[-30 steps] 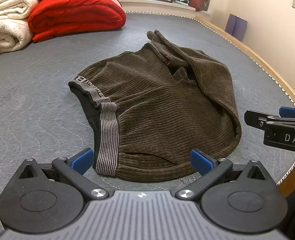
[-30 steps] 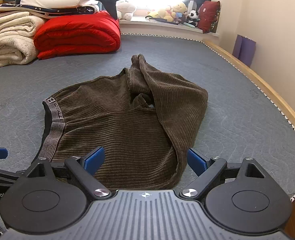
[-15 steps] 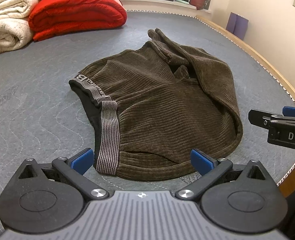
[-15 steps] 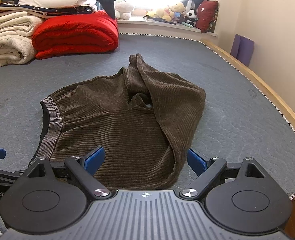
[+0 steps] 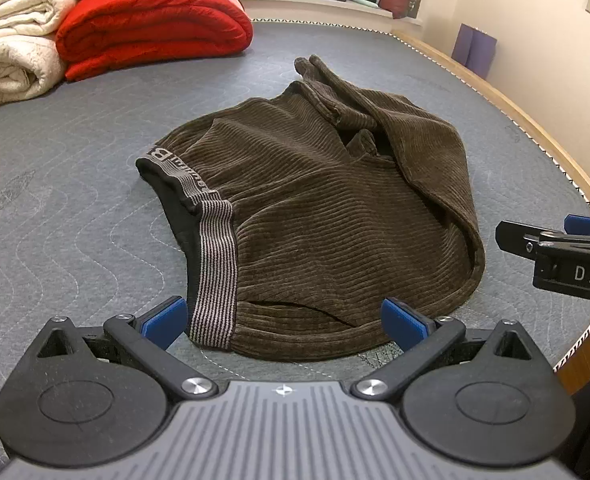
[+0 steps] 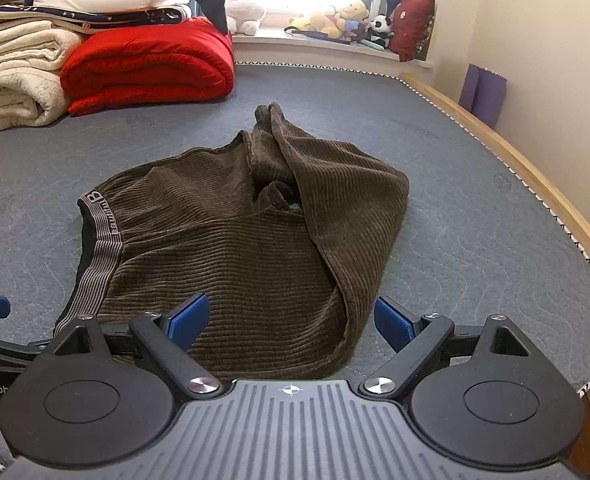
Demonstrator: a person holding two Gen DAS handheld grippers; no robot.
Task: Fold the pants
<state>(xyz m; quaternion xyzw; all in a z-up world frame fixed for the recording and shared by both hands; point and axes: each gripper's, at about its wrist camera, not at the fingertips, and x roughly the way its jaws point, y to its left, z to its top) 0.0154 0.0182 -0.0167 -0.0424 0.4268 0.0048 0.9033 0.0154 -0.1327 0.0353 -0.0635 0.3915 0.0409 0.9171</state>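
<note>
- Two grippers hover low at the near edge of the mattress (image 5: pixel 75 184), both spread wide and holding nothing: the left gripper (image 5: pixel 283 322) straddles the near hem by the waistband, the right gripper (image 6: pixel 291 320) the near right fold
- Brown corduroy pants (image 5: pixel 315 216) lie in a rumpled heap mid-mattress, nearer the right edge, with the striped elastic waistband (image 5: pixel 215 264) at their left and the legs bunched toward the far side
- Soft, thick and limp, I judge (corduroy drapes heavily and sags between grips), not slippery and not fragile
- Best holds seem to be the firm waistband for the left and the doubled near right edge for the right
- Folded red quilt (image 6: pixel 147 64) and cream blankets (image 6: pixel 15 80) sit at the far left corner, well apart
</note>
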